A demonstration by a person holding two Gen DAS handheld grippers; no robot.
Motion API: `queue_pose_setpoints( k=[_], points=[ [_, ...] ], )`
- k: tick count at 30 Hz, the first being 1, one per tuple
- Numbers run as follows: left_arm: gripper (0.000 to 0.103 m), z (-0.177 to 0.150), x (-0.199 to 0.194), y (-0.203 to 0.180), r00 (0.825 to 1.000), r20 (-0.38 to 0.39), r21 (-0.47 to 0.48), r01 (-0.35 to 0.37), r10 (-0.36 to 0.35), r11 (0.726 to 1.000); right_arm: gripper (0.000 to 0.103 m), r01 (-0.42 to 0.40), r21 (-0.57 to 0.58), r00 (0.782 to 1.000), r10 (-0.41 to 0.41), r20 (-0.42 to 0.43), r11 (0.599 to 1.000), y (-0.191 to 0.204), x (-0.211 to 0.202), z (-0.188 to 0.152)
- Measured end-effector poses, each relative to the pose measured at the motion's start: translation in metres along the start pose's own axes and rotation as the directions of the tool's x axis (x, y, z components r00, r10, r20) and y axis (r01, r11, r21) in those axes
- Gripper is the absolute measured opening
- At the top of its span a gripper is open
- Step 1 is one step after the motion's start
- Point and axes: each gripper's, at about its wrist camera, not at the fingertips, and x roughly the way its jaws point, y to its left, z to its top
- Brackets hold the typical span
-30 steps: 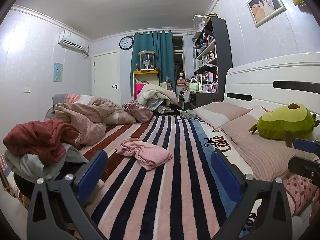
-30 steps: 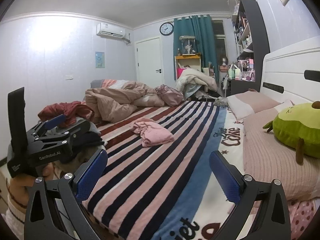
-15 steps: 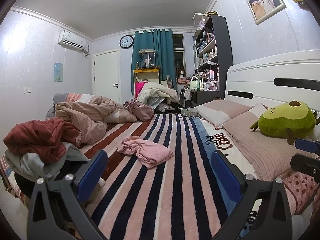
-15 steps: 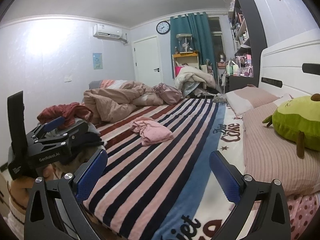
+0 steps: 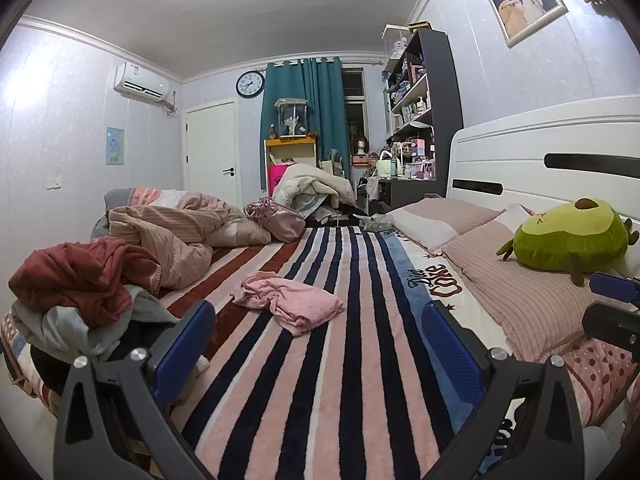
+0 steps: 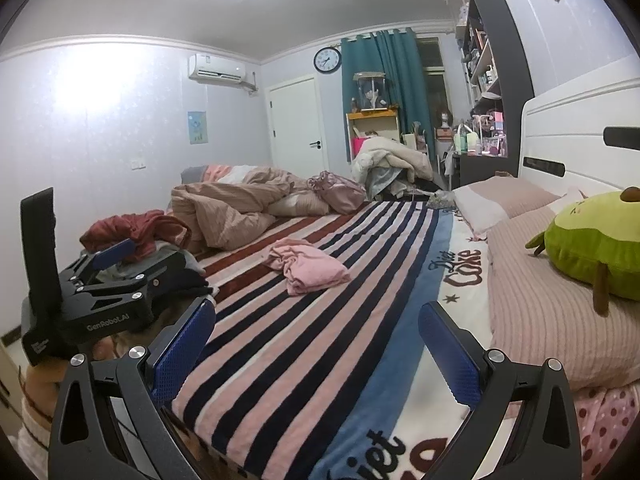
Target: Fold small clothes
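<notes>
Nearest the lens, the left tongs (image 5: 316, 344) stand wide apart with nothing between their blue-padded fingers (image 5: 182, 346), held above the near edge of the bed's striped pink, navy and white plush blanket (image 5: 348, 380). The right tongs (image 6: 316, 344) are likewise spread and empty, and in their view the left tool's black body shows low at the left, just in front of the clothes heap. Against the frame a second ago, both views have crept a little forward and lower: the blanket fills more of the picture, and the green avocado-shaped plush toy (image 5: 568, 238) on the ribbed pink pillow (image 5: 520, 292) sits slightly higher on the right. Beyond the tongs, the crumpled pale pink small garment (image 5: 290, 300) lies loose and unfolded on the stripes near the middle of the bed, in the same spot as before, well apart from both tools. To the left, a heap of dark red and grey clothes (image 5: 76, 288) is piled at the bed's edge. Farther back lies a rumpled beige striped duvet (image 5: 176, 232), then the white door (image 5: 212, 148) and teal curtains (image 5: 304, 120) at the far wall.
</notes>
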Motion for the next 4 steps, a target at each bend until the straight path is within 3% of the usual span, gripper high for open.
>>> queue_pose_setpoints(
  k=[4],
  points=[
    [0.102, -0.001, -0.0051, -0.0023, 1.0, 0.002, 0.003, 0.016, -0.016, 1.0, 0.102, 0.0, 0.002, 1.0, 0.0, 0.0, 1.0, 0.001, -0.0013, 0.0002]
  ],
)
